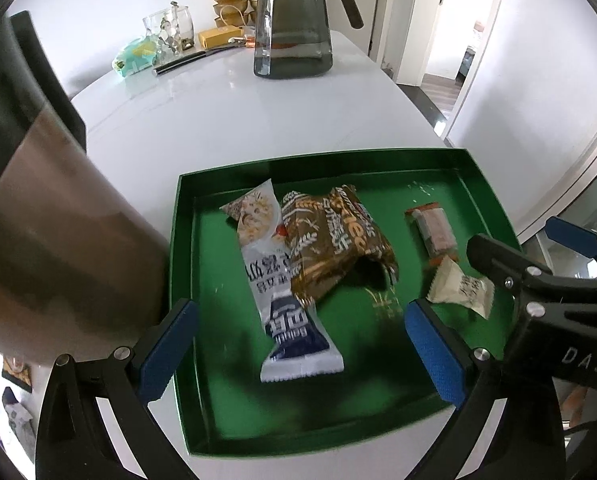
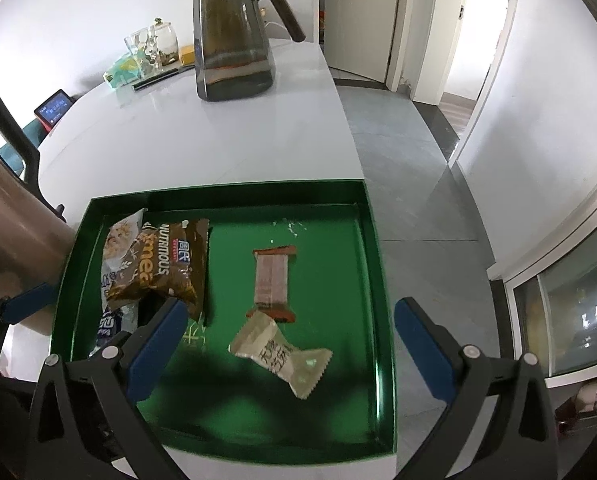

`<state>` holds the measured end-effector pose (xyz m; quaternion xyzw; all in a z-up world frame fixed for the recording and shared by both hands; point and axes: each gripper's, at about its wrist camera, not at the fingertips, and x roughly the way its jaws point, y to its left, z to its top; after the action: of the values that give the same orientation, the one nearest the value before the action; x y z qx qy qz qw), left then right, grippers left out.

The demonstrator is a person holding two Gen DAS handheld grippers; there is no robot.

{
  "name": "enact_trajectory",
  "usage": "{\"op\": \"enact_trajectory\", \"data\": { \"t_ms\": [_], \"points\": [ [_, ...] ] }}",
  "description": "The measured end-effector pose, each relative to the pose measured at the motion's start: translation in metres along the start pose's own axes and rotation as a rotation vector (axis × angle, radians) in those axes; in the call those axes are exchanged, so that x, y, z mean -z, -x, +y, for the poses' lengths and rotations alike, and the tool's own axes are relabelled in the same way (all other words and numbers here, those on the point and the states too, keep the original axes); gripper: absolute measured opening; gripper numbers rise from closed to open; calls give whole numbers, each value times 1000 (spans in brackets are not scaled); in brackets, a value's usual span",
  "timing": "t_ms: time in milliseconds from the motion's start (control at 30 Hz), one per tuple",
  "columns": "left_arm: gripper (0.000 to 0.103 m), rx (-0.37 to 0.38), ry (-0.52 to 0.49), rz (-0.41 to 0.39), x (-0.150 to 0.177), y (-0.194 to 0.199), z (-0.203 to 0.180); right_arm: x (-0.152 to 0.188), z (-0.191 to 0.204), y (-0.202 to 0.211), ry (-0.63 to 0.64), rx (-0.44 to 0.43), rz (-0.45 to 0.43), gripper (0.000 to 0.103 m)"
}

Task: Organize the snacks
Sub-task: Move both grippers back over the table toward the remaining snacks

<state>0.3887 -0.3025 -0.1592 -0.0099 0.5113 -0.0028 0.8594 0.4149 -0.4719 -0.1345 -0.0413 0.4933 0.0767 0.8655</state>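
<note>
Your right gripper hangs released over the cream crinkled-plastic candy packet; its long axis runs diagonally between your jaws, while your left gripper stands equally wide, holding nothing.

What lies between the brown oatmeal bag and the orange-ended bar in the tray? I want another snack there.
Only bare green tray floor separates the brown oatmeal bag from the orange-ended bar; the right wrist view shows it best.

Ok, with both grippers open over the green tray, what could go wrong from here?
1. The green tray sits at the table's edge; a nudge might tip it.
2. The brown oatmeal packet overlaps the white-and-blue packet, so one may drag the other.
3. The steel kettle crowds the left gripper.
</note>
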Motion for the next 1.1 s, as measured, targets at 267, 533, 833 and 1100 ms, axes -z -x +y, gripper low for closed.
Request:
{"op": "enact_trajectory", "data": {
  "t_ms": [267, 533, 833, 1100],
  "points": [
    [101, 34, 6, -64, 20, 44, 4, 23, 4, 43, -7, 15, -32, 103],
    [101, 55, 21, -106, 52, 85, 24, 56, 24, 89, -12, -2, -75, 103],
    [101, 28, 52, -126, 97, 119, 91, 86, 95, 120, 43, -31, -115, 103],
    [101, -17, 74, -93, 138, 131, 189, 104, 184, 115, 56, -75, -83, 103]
  ]
}}
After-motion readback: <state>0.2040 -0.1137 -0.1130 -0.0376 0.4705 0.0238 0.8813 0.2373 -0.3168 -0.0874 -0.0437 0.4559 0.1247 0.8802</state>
